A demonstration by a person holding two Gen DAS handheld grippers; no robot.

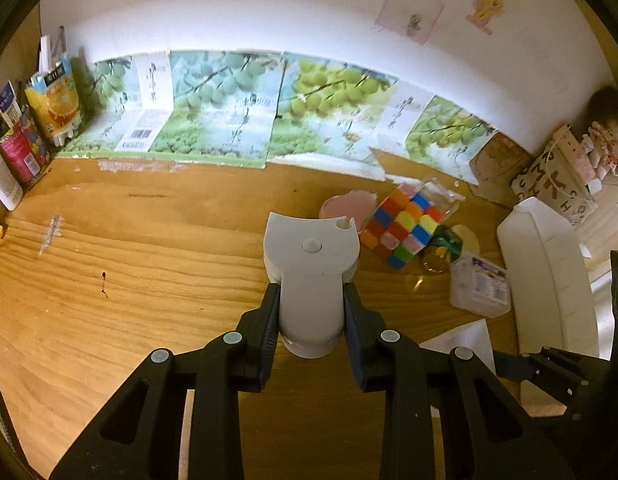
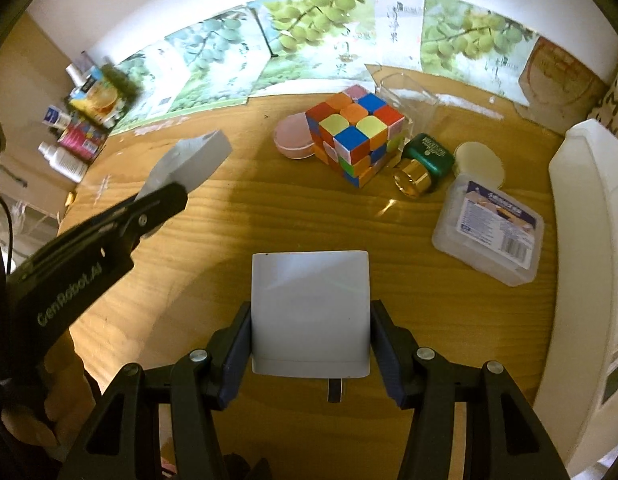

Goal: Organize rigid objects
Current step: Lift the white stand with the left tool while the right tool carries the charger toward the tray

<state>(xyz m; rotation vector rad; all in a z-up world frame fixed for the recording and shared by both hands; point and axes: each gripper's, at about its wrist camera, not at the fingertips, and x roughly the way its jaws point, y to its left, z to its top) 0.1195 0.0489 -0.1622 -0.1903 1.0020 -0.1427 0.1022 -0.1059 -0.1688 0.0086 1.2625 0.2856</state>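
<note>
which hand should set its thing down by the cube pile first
Probably the right. The right gripper grips a white square block, with the cube and clear labelled box directly ahead. The left gripper, clamped on a white cat-eared piece, sits further left over bare table.

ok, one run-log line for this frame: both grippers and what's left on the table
left gripper: shut on white handled piece | right gripper: shut on white square block | both lifted off table | remaining: puzzle cube, clear labelled box

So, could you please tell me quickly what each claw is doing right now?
Left claw: shut on the white T-shaped piece.
Right claw: shut on the white square charger.
</note>
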